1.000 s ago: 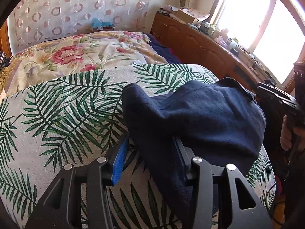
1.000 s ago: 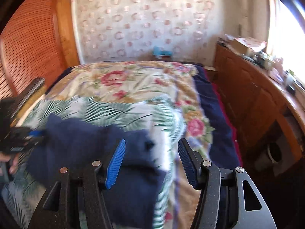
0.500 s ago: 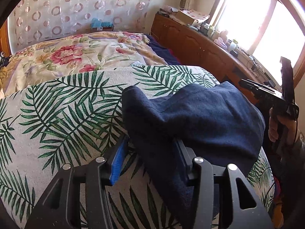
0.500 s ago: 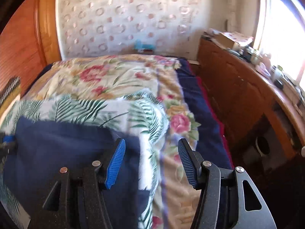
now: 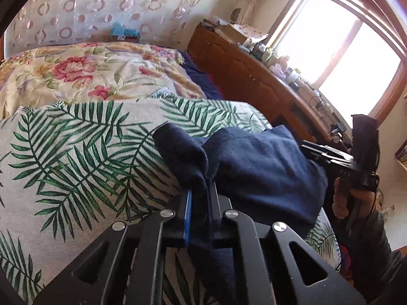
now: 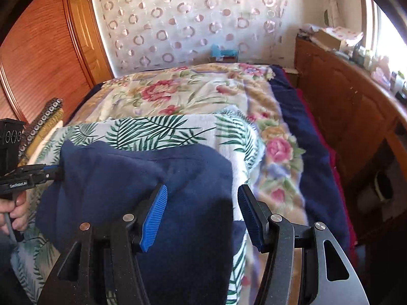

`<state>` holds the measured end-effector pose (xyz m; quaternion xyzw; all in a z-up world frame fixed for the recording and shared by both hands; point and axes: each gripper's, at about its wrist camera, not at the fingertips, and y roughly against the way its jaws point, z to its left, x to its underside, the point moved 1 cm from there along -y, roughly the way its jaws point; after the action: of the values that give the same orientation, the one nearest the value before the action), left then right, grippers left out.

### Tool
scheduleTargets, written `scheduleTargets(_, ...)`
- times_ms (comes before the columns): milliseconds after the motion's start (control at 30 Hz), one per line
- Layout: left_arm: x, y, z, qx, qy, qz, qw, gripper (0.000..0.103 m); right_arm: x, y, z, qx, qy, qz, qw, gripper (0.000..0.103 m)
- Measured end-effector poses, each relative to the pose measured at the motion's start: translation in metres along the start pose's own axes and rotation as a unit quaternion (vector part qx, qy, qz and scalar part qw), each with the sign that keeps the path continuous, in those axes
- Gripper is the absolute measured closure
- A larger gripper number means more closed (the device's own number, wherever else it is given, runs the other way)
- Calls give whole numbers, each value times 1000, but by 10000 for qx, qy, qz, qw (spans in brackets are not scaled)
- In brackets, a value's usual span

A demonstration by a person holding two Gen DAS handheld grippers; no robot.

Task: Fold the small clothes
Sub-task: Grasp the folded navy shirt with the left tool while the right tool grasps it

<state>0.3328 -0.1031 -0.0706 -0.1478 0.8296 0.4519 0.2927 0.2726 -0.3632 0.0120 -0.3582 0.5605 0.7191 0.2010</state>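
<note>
A small navy blue garment [image 5: 262, 167] lies on the palm-leaf cloth [image 5: 76, 152] on the bed. My left gripper [image 5: 201, 190] is shut on the garment's near left edge, with a bunched fold standing up in front of the fingers. In the right wrist view the same garment [image 6: 122, 183] spreads under my right gripper [image 6: 201, 203], which is open and hovers over its right edge. The left gripper [image 6: 48, 170] shows there at the garment's left corner. The right gripper [image 5: 330, 152] shows at the garment's far side in the left wrist view.
A floral quilt [image 6: 178, 94] covers the far part of the bed. A wooden cabinet [image 6: 343, 101] with clutter on top runs along the right under a bright window [image 5: 343, 50]. A wooden wardrobe [image 6: 38, 50] stands at the left.
My left gripper has closed on the garment's edge and bunched it up. My right gripper has moved back over the garment's right side, still open.
</note>
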Motion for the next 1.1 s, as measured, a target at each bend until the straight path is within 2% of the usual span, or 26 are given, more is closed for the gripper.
scheduleTargets(100,-2,7,-5,-55,-100,-110,9999,93,-5,-3,-7,-127,-50,1,9999,32)
scheduleTargets(233,0,4,-4,-138,-92,-78,9998,93,-7,-29,-9,-469,-171,229,9985,31)
scheduleTargets(467,5,-2,0,-154,-43,33,9999,93,-8,-35,-8,-806,-209,367,9959,33)
scheduleTargets(533,5,-3,0,-152,-72,51,9998,93,-9,-38,-3,-832,-162,372,9957,42)
scheduleTargets(633,6,2,-9,-182,-303,-41,9994,93,-9,-44,0,-1065,-206,444,9931,60)
scheduleTargets(700,2,11,-15,-153,-330,-184,9992,93,-8,-42,1,-1120,-211,386,9927,76)
scheduleTargets(767,0,21,-18,-68,-335,-300,9990,93,-7,-36,10,-905,-58,264,9955,81)
scheduleTargets(900,-2,51,-29,-17,-496,-666,9965,94,-11,-18,19,-623,56,-97,9980,83)
scheduleTargets(1100,-5,102,-27,-176,-572,-1154,9915,94,-29,10,48,-698,255,-558,9957,85)
